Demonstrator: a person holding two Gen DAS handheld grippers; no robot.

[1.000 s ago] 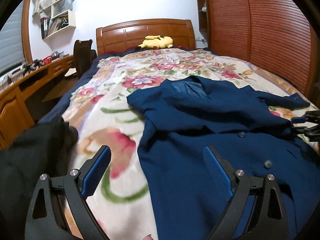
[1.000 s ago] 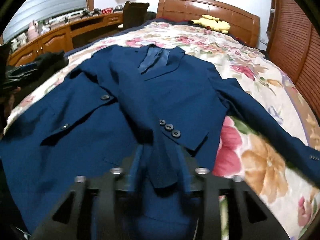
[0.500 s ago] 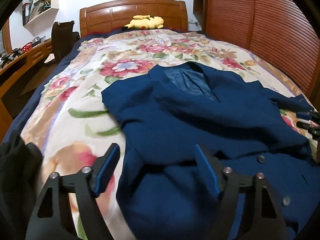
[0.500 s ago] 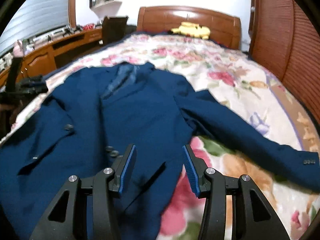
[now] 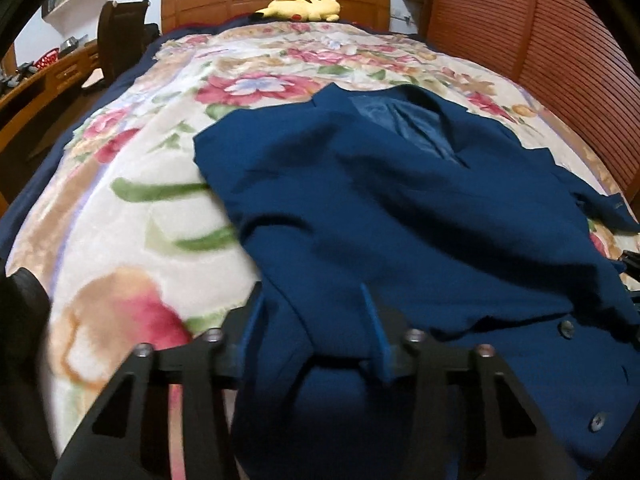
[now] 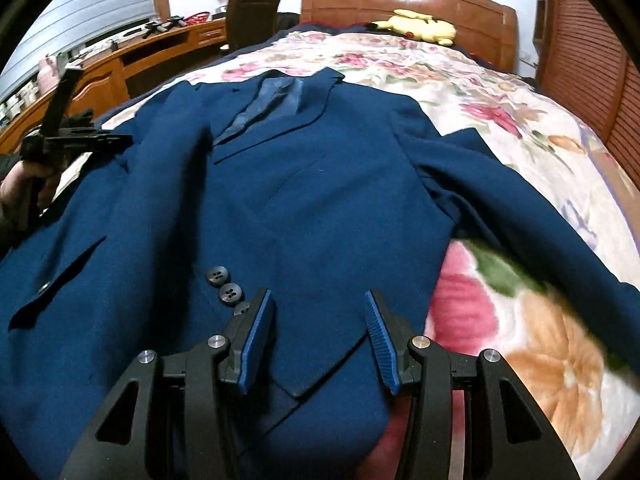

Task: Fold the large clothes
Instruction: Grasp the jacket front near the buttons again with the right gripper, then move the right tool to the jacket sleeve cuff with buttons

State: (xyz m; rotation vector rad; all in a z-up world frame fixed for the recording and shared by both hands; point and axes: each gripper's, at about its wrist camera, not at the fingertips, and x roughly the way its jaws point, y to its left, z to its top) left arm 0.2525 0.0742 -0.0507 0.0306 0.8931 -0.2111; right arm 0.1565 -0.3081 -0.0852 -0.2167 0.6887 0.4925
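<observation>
No brand or writing is showing anywhere readable. The navy jacket (image 6: 304, 200) is lying front-up on the floral bedspread (image 5: 132, 208), collar pointing toward the wooden headboard (image 6: 404, 4), satin lining gleaming at the neck, dark buttons (image 6: 224, 284) lined up on its front. The left tongs (image 5: 312, 320) are sitting partly parted, jacket cloth bunching between them. The right tongs (image 6: 316, 336) are gaping wide over the jacket's hem, holding nothing.
</observation>
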